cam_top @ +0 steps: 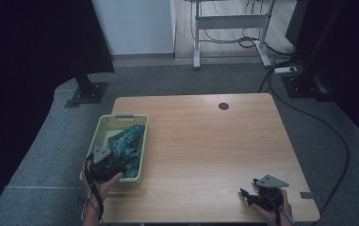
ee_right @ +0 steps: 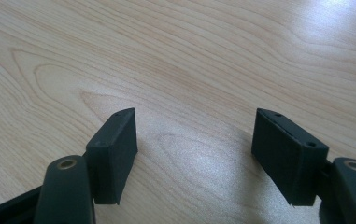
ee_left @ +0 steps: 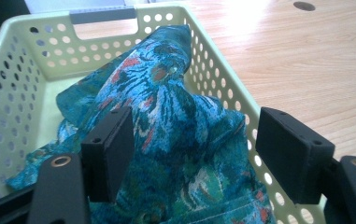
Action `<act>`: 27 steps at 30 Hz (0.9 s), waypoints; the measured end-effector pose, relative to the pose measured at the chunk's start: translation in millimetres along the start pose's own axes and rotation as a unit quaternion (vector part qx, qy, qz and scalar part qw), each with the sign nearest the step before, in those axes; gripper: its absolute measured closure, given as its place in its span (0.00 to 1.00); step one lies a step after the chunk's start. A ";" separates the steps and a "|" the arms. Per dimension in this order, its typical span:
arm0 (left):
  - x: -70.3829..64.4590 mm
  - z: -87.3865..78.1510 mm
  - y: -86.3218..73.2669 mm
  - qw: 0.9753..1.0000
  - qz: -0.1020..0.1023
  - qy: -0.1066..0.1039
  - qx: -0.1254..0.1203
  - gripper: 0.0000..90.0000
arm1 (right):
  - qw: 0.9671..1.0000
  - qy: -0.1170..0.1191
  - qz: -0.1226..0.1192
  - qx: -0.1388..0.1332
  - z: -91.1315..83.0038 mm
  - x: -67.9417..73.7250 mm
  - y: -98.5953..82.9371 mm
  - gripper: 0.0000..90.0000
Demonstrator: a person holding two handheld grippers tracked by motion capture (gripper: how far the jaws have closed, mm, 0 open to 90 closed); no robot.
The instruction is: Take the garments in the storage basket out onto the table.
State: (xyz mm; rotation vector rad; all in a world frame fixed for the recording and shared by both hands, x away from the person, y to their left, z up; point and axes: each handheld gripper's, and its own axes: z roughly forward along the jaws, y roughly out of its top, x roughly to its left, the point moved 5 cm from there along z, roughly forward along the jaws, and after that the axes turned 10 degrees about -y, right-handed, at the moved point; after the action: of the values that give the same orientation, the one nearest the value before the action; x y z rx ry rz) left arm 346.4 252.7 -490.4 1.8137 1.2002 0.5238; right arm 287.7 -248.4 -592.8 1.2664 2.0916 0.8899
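Observation:
A pale yellow-green perforated basket stands at the table's left edge, holding a crumpled teal patterned cloth with red flecks. My left gripper hovers over the basket's near end. In the left gripper view its jaws stand wide open around a raised fold of the cloth, inside the basket; whether the pads touch it I cannot tell. My right gripper rests near the table's front right corner, open, with bare wood between its jaws.
The wooden table has a round dark cable hole near its far edge. Beyond it are a grey floor, a white desk frame and trailing black cables. Dark stands flank both sides.

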 end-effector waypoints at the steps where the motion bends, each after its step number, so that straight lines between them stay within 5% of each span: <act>1: 0.2 0.9 1.7 1.000 -0.002 -0.004 0.000 0.31 | 1.000 0.000 0.000 0.000 0.0 0.0 0.0 0.34; 27: 19.4 20.5 12.8 0.999 -0.028 0.015 0.021 0.29 | 1.000 0.000 0.000 0.000 -0.5 0.3 -0.4 0.34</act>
State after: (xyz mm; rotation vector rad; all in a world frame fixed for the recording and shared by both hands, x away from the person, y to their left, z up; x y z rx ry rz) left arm 376.7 259.1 -492.6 1.8077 1.2879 0.4985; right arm 287.0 -248.4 -592.8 1.2673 2.0906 0.8898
